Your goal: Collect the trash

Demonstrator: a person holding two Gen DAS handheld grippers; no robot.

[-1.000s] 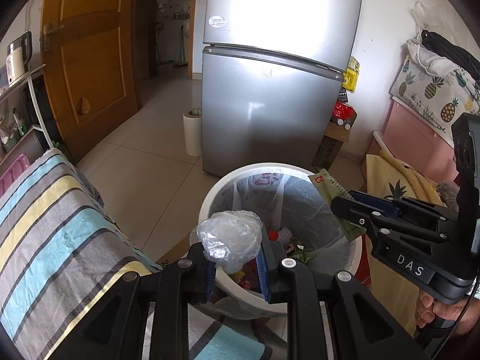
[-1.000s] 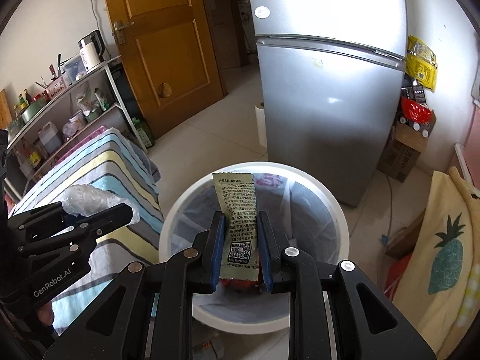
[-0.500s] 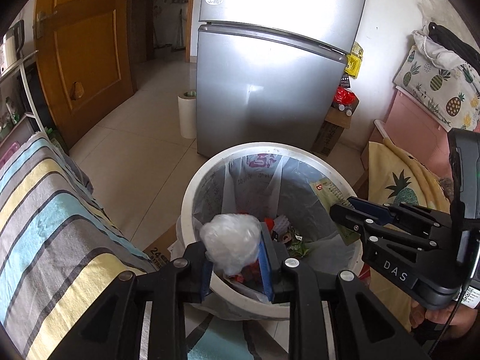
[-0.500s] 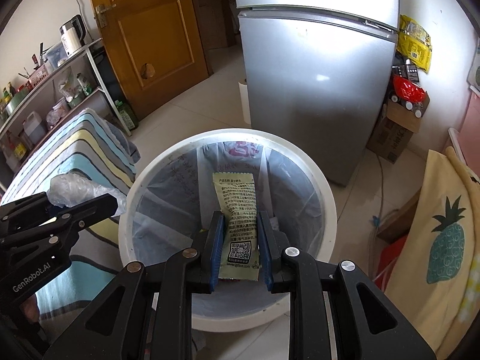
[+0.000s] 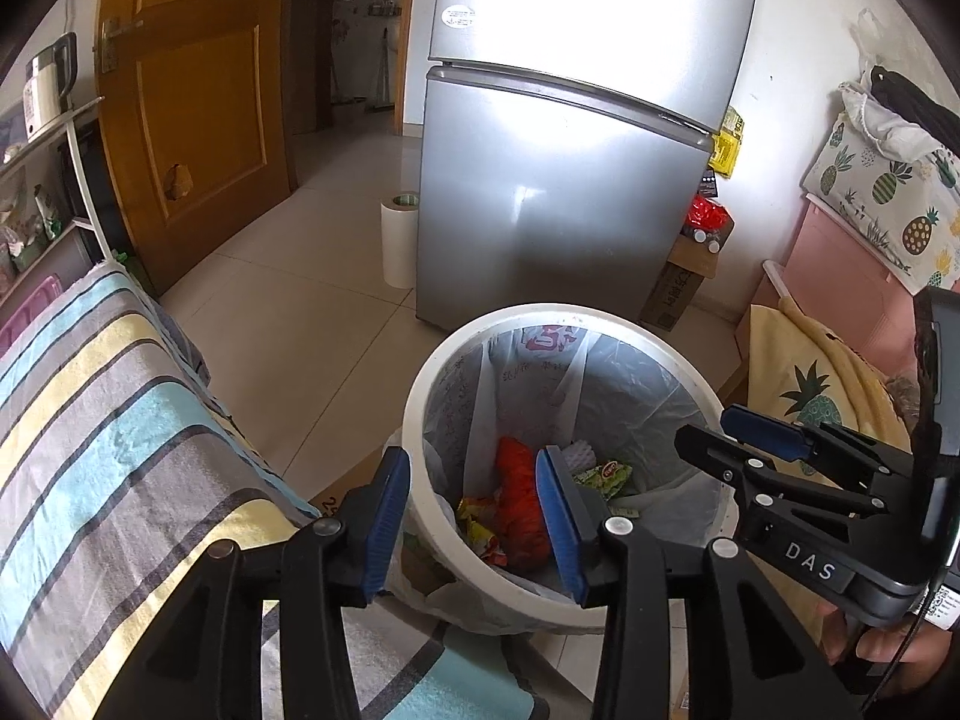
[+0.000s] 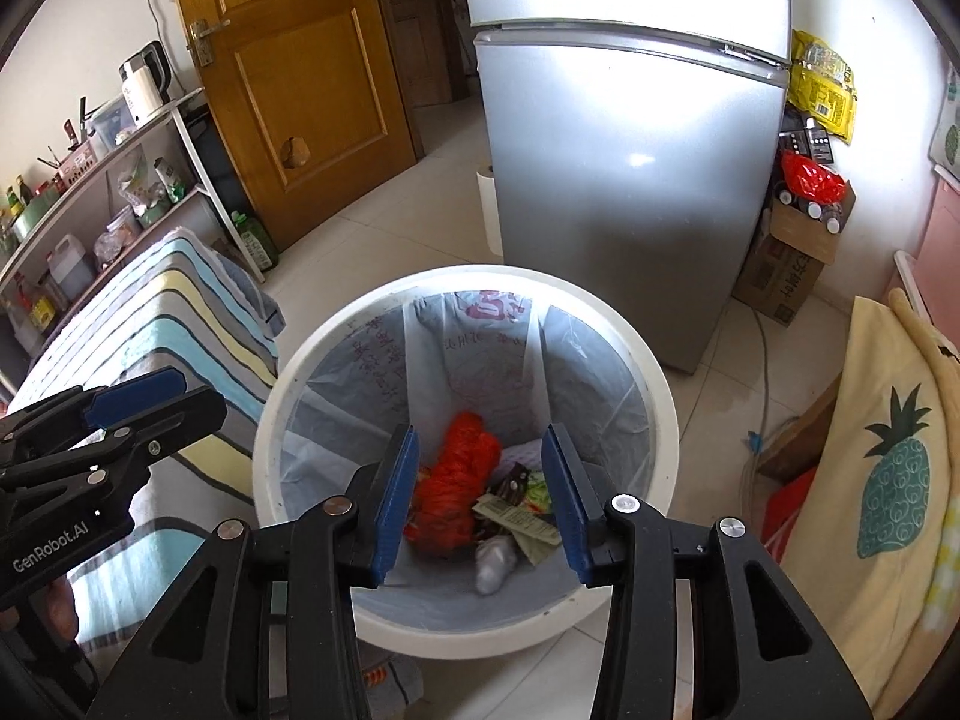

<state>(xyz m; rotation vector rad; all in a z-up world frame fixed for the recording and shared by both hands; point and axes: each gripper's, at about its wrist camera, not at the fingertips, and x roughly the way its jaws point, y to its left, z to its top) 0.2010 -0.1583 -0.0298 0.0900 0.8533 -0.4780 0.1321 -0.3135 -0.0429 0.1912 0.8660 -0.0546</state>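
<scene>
Both tongs are over the white trash bin (image 6: 462, 630), pointed down into it, and both are released with nothing between the pads. The left tongs (image 5: 474, 510) have just been opening; they straddle the near-left rim, so one pad sits outside the wall and the other over the liner. The right tongs (image 6: 480, 498) have also just been opening and hang over the middle of the bin mouth.

The trash is in the bin. The clear plastic wad (image 6: 495, 561) lies at the bottom, blurred, directly below the right tongs. Just beside it is the olive snack wrapper (image 6: 519, 525), lying flat with its long axis slanting toward the near-right wall. An orange-red bag (image 6: 459, 486) and other wrappers are packed next to them.

Judgement: the drop step looks done for both items, and the next move is probably a pull back from the bin for more trash. The bin lies straight ahead and below both tongs, the right ones more centred. The striped cloth surface (image 5: 120, 420) is on the left, nearest the left hand; no more loose trash is visible on it.
</scene>
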